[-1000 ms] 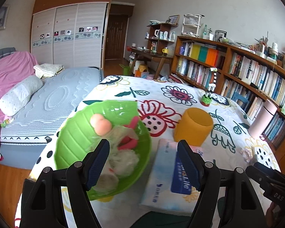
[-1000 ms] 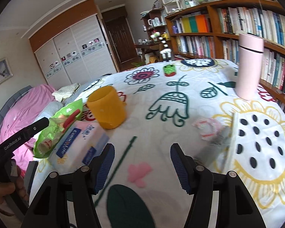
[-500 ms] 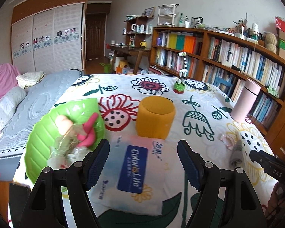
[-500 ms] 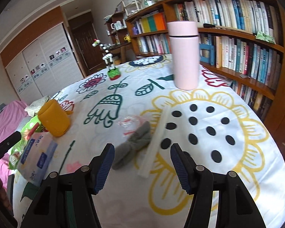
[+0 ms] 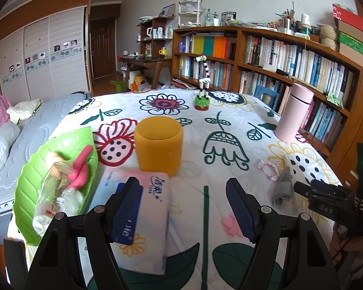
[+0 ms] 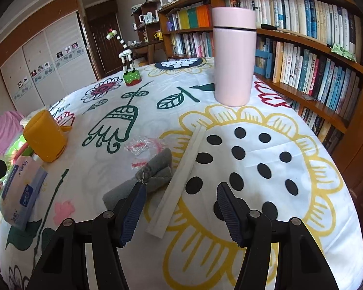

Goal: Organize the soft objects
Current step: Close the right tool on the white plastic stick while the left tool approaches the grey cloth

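A: Cloth (image 6: 155,171) sits just ahead-left of the right hand-held gripper (image 6: 180,211), its long axis slanting away to the right, beside the white strip (image 6: 181,181).

B: Yep, right one's nearer. Both spread, holding nothing; left hand-held gripper (image 5: 184,207) hovers by the tissue pack (image 5: 142,217).

A long wooden bookcase (image 5: 290,55) packed with upright books runs along the right wall, its top crowded with boxes, cups and small clutter, and a taller open shelf unit (image 5: 155,36) stands at its far end beside a dark wooden desk (image 5: 145,60). At the back a dark wooden door (image 5: 102,48) sits next to a wardrobe (image 5: 43,55) with pale slatted sliding doors under a wood-toned upper band. The walls are plain and pale, soft even light fills the room, and on the left lies a bed (image 5: 36,125) with a grey quilted mattress, a pink cover and a pale bolster.
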The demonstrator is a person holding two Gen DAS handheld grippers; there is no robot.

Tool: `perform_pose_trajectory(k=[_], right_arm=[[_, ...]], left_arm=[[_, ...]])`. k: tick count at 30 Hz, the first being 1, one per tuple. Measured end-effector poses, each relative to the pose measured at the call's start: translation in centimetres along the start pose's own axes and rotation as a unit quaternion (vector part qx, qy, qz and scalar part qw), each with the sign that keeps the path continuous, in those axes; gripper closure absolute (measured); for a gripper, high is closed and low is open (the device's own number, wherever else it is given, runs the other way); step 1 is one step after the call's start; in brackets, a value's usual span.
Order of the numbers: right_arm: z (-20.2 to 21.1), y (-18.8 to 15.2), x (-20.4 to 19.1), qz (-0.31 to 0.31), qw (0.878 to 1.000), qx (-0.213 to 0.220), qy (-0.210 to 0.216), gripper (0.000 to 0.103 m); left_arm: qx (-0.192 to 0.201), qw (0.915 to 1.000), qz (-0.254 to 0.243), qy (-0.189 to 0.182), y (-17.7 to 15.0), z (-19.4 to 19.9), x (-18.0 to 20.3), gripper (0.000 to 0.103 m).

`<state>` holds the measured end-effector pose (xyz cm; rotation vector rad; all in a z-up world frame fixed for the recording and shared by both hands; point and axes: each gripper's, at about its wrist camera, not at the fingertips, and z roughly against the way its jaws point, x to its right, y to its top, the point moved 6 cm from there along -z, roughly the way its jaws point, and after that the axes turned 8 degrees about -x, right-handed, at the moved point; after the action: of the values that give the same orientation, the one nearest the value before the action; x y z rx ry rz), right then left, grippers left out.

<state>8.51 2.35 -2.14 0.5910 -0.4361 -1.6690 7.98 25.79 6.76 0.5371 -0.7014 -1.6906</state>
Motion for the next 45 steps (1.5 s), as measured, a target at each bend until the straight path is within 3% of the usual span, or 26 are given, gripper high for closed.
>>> perform_pose_trajectory(k=[4,17,26,36,39,45], right_arm=[[-0.9,-0.4,0.1,0.003,1.0,-0.019,-0.006,0.038],[0.2,-1.1,3.2,0.006,0.998,-0.024,-0.051,0.038],[-0.6,0.7,1.9,0.005,1.0,-0.015,-0.026,0.039],[-1.9,1.3,2.1,0.026,0.999,-0.018,-0.031,0.085],[-1.3,1.1,2.8,0.018,1.0,-0.014,-0.019,0.092],[0.6,1.1,3.3,0.009,1.0,0.009,0.004,0.093]], left_arm=[[-0.005,0.9999,-0.008,-0.006,-0.1,-0.2,0.7,0.028],[-0.02,0.9991,-0.021,-0.03,-0.3,-1.1,2.3,0.025],[-0.023,0.9989,-0.027,-0.033,-0.3,-1.0,2.8,0.024],[-0.024,0.9988,-0.03,-0.029,-0.2,-1.1,3.1,0.024],[-0.026,0.9986,-0.035,-0.028,-0.2,-1.5,3.4,0.024],[-0.04,0.9966,-0.053,-0.049,0.0,-2.5,5.3,0.024]])
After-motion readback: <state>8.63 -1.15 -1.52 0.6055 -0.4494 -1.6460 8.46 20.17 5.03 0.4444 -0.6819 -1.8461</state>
